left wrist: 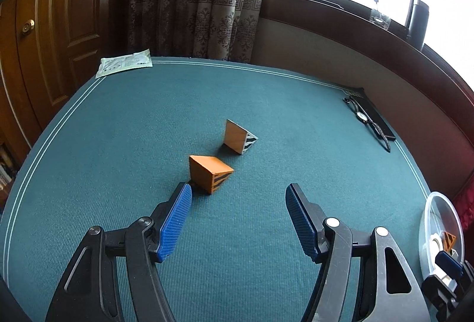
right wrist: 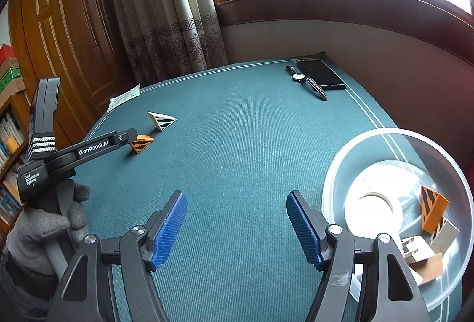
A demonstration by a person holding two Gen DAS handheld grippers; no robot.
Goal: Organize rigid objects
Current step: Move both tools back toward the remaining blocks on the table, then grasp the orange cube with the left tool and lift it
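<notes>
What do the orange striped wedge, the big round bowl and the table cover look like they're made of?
The orange striped wedge looks like painted wood or card: flat matte faces, crisp edges, black stripes on one end. The round bowl appears to be clear plastic, since the table's white border lines show through its glossy wall; glass can't be ruled out. The table cover looks like teal woven fabric or felt, with a fine ribbed weave and no shine.

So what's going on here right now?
A person is sorting wedge blocks into the clear bowl. The left tool is open, closing in on the orange wedge; a white wedge waits behind it. The right tool hangs open and empty beside the bowl, which already holds several blocks.
</notes>
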